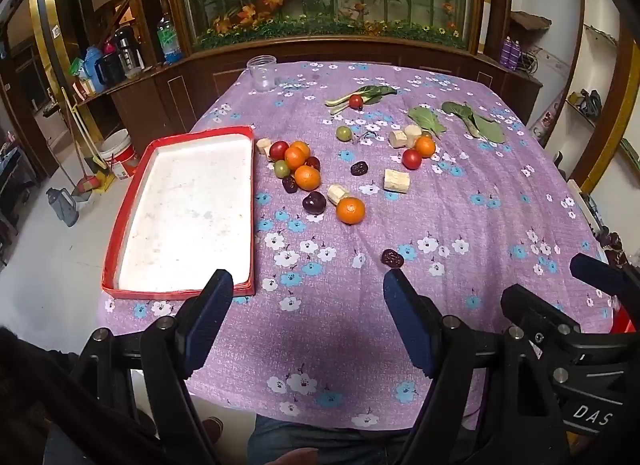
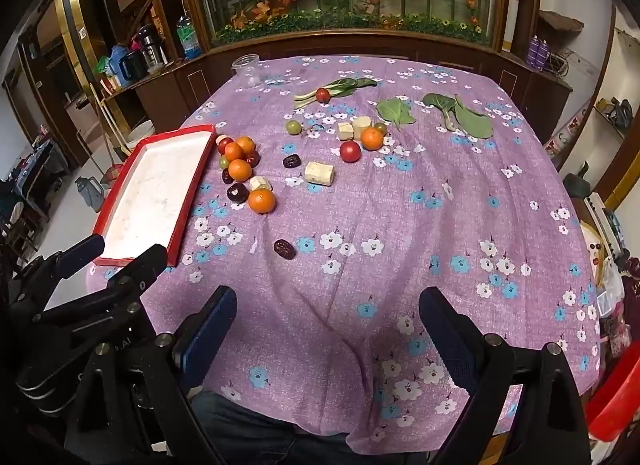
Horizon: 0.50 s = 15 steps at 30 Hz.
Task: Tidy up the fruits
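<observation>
— How does the fruit look?
— Oranges [image 1: 307, 178], red tomatoes [image 1: 411, 158] and dark dates [image 1: 391, 257] lie loose mid-worktop [image 1: 460, 205], just right of the empty red-rimmed tray [image 1: 188, 205] at its left edge.
— And room?
— Bare cloth in front; the left gripper [image 1: 308, 297] and right gripper [image 2: 328, 313] gape wide, holding nothing.

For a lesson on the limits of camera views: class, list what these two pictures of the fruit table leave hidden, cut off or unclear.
- Left wrist view: the tray's near right corner is hidden behind a finger of the left hand-held gripper.
- Right wrist view: the tray's near edge is partly covered by the left hand-held gripper's body.
- Both views: the fruits at the back of the pile overlap, so an exact count is uncertain.
- Both views: the table's near edge is cut off by the hand-held grippers.
</observation>
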Tool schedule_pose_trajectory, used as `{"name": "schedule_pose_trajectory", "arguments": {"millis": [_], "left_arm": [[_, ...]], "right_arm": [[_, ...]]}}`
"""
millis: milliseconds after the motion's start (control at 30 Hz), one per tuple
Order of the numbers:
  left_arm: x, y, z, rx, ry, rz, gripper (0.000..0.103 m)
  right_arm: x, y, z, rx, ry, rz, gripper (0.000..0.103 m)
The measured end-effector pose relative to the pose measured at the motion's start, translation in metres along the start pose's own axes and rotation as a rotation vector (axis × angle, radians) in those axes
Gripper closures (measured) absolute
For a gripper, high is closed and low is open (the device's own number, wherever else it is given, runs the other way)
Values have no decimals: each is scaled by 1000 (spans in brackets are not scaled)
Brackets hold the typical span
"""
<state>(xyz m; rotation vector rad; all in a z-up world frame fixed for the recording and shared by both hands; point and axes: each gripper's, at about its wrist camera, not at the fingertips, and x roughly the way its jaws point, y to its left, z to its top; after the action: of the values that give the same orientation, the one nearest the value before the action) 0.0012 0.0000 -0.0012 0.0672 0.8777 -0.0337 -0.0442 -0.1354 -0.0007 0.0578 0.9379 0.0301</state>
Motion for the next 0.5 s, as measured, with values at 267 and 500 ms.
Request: {"name": "schedule_pose_trajectory", "arguments": {"millis": [267,500], "left_arm": [[0,8,4,-1,7,-18,26],[-4,3,1,-2,-13,-10,26]], "right_arm": [[-4,-1,0,5,-11,-8,9],[-6,0,-1,-8,-25,-3,9]]}}
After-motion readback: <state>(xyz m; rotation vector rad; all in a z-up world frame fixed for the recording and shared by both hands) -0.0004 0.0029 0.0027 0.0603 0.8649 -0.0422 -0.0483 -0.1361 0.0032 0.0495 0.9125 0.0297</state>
